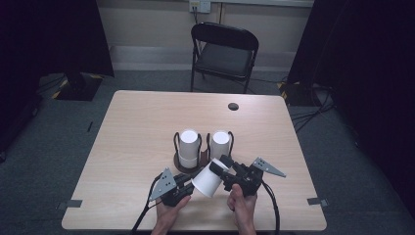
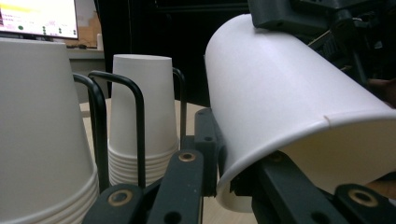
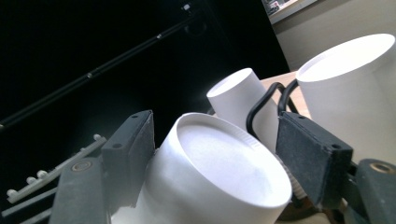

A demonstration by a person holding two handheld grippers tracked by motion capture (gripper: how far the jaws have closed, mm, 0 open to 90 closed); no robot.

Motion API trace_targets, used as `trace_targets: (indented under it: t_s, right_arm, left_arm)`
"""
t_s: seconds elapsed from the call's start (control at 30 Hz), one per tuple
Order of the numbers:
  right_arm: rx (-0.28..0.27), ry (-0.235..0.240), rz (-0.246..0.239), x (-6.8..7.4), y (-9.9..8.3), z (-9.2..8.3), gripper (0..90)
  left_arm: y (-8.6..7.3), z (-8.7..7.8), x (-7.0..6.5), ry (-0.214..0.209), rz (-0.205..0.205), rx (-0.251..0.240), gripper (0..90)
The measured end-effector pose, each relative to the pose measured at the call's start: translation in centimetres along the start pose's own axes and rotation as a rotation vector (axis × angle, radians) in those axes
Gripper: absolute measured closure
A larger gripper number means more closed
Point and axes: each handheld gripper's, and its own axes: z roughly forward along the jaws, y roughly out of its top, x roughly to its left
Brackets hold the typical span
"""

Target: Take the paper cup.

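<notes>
loose cup [image 1: 209,177] just before cup rack [image 1: 188,168], tilted, mouth toward left gripper [image 1: 188,188] | left clamped on rim | right gripper [image 1: 221,165] slack around base, pads off

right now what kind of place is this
Probably a lab or recording room rather than a home: a bare wooden table on grey carpet, dark curtains at both sides, a folding chair and cables on the floor.

cup [image 1: 208,179]: matt white paper | table [image 1: 137,127]: smooth pale wood
</notes>
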Motion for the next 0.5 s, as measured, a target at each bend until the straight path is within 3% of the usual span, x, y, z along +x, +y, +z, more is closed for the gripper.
trace_targets:
  t_s: [0.17,0.27,0.37,0.4,0.5]
  right_arm:
    - [0.014,-0.013,-0.001,-0.15,-0.11,0.06,28.0]
    - [0.02,-0.029,-0.014,-0.19,-0.12,0.01,28.1]
    - [0.023,-0.028,-0.023,-0.19,-0.06,-0.07,28.1]
    - [0.026,-0.021,-0.055,0.05,-0.01,-0.15,27.9]
    - [0.026,-0.034,-0.081,0.37,0.02,-0.32,26.9]
  left_arm:
    - [0.06,-0.35,0.37,-0.028,-0.031,0.013,85.5]
    - [0.24,-0.56,0.44,-0.035,-0.023,0.031,86.1]
    - [0.43,-0.61,0.41,-0.009,-0.009,0.048,86.0]
    - [0.65,-0.66,0.3,-0.013,0.001,0.054,86.1]
    - [0.9,-0.65,0.23,-0.007,0.018,0.074,86.5]
